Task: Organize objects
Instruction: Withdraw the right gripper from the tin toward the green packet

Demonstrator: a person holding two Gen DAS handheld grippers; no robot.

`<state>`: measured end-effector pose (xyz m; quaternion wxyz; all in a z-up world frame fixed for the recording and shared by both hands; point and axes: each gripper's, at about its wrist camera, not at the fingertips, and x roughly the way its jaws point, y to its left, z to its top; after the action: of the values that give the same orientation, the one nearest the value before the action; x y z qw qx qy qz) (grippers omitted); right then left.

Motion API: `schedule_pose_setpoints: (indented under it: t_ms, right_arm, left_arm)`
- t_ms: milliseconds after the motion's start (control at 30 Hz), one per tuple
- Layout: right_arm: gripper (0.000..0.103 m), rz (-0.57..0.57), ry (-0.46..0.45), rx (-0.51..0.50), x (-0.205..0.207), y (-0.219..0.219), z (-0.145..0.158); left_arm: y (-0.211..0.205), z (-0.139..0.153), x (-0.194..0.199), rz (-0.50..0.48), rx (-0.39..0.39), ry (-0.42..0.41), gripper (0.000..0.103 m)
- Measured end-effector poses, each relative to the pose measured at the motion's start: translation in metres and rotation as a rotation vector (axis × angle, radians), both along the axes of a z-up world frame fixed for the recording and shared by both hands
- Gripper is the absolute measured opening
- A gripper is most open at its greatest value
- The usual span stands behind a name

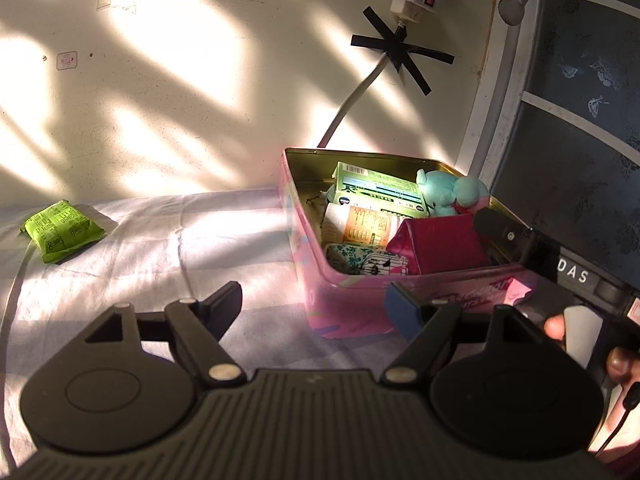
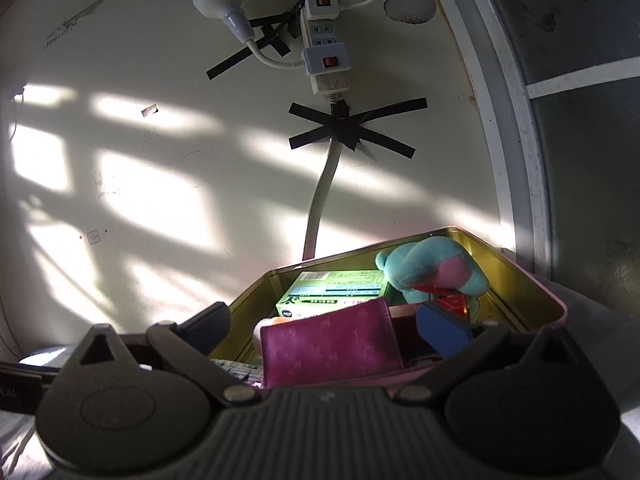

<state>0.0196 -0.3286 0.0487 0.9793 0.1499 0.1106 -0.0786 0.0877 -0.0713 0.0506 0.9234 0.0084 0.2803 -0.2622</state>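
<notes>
A pale wall (image 1: pixel 200 80) crossed by patches of sunlight stands behind a surface covered with a light cloth (image 1: pixel 160 260). A power strip (image 2: pixel 326 46) hangs on the wall, its white cable (image 2: pixel 320 200) held by crossed strips of black tape (image 2: pixel 348 130) and running down behind a pink tin box (image 1: pixel 340 304), which sits on the cloth close to the wall.

The tin has no lid on and its gold inside shows. It is well filled: a green carton (image 1: pixel 380 196) leans toward the back, a teal plush toy (image 1: pixel 448 196) with a pink patch lies in the far right corner, a white and orange packet (image 1: pixel 360 228) sits in the middle, a magenta wallet (image 1: pixel 440 248) stands toward the front right, and a small floral pouch (image 1: pixel 348 256) is at the front left. A red item under the plush cannot be made out.

A green packet (image 1: pixel 60 234) lies alone on the cloth, well apart from the tin to its left.

The left gripper (image 1: pixel 316 306) hovers over the cloth just in front of the tin's left corner, its jaws apart with nothing between them. The right gripper (image 2: pixel 324 320) reaches over the tin's near rim; its jaws stand apart on either side of the wallet, and whether they touch it cannot be told. A hand (image 1: pixel 616 360) grasps its handle.
</notes>
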Motion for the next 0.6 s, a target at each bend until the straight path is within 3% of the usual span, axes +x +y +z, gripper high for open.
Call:
schedule_pose_setpoints:
  t_ms: [267,600]
  right_arm:
    - [0.101,0.122,-0.009,-0.061,0.004,0.043,0.014]
    - [0.083,0.327,0.046,-0.192,0.02,0.129,0.012]
  left_arm:
    - [0.055,-0.023,0.011,0.109,0.05,0.038,0.08]
    - [0.128,-0.04,0.033,0.274,0.089,0.049,0.08]
